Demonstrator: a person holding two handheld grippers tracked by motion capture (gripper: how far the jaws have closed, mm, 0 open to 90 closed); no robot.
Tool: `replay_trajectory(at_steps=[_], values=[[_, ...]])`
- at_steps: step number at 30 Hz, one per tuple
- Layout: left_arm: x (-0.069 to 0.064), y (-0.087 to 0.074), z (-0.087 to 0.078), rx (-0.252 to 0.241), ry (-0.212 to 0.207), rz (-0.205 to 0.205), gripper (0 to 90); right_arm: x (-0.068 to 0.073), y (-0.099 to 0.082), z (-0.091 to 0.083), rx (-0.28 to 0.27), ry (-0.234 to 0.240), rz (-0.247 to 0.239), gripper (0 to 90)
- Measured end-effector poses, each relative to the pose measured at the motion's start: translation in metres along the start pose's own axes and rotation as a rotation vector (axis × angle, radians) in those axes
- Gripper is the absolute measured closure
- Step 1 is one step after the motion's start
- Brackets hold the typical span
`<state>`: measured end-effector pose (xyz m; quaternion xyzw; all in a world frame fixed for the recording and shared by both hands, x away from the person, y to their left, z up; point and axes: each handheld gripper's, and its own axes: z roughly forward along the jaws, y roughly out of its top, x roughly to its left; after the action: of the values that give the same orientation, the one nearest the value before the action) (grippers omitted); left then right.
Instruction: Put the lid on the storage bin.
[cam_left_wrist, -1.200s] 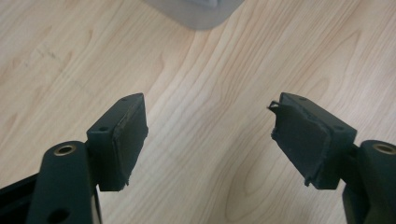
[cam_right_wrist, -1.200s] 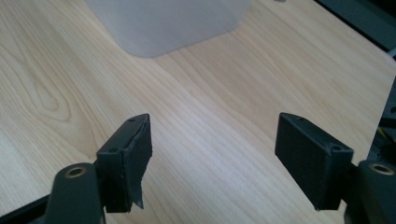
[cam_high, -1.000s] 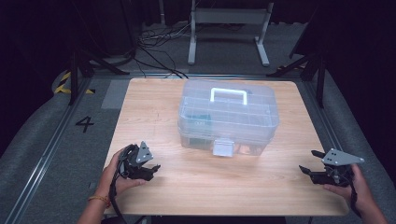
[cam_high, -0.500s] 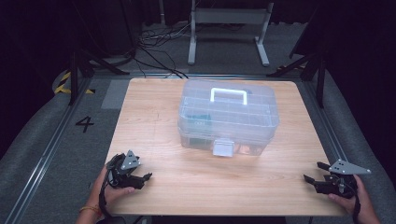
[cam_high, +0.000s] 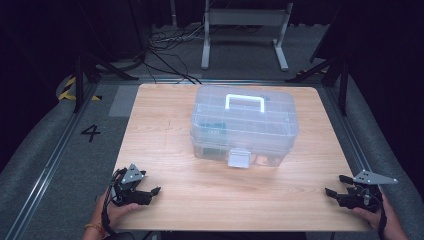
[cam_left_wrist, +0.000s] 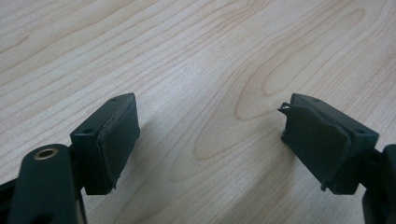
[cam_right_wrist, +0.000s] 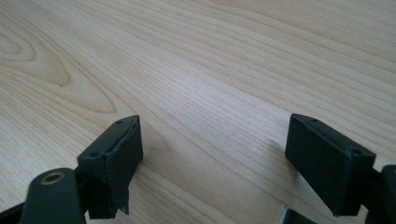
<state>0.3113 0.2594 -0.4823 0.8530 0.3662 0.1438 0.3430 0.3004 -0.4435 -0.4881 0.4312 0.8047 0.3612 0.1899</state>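
Clear plastic box (cam_high: 244, 126) with white handle (cam_high: 245, 102) sat mid-tabletop (cam_high: 165, 115), lid shut, well apart from both your grippers. Your left gripper (cam_high: 148, 192) rested at near left corner, right gripper (cam_high: 334, 193) at near right corner. Both jaws had just been opening, stood wide, nothing between them, only bare wood.

Storage box (cam_high: 244, 125): on the tabletop (cam_high: 165, 120), middle to far part.
Left hand-held gripper (cam_high: 154, 192): near-left edge, well apart from the box.
Right hand-held gripper (cam_high: 331, 193): near-right corner, facing the left one.
Stand (cam_high: 243, 30): on the floor, behind the tabletop.
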Motion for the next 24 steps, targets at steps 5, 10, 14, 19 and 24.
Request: replay_trajectory(at_steps=[5,10,14,19,24], values=[[-0.0005,-0.0002,-0.0002,0.001,0.004,-0.004,18.6,0.0002,0.0,0.0001,0.0,-0.001,0.002,19.4],[-0.002,-0.001,-0.0003,0.001,0.005,-0.025,18.4,-0.0001,0.0001,0.0004,-0.003,-0.004,-0.001,19.4],[-0.002,-0.001,-0.0003,0.001,0.005,-0.025,18.3,-0.0001,0.0001,0.0004,-0.003,-0.004,-0.001,19.4],[-0.002,-0.0009,-0.0003,0.001,0.005,-0.025,18.3,-0.0001,0.0001,0.0004,-0.003,-0.004,-0.001,19.4],[-0.0019,-0.001,-0.0003,0.001,0.005,-0.025,18.3,-0.0001,0.0001,0.0004,-0.003,-0.005,-0.001,19.4]])
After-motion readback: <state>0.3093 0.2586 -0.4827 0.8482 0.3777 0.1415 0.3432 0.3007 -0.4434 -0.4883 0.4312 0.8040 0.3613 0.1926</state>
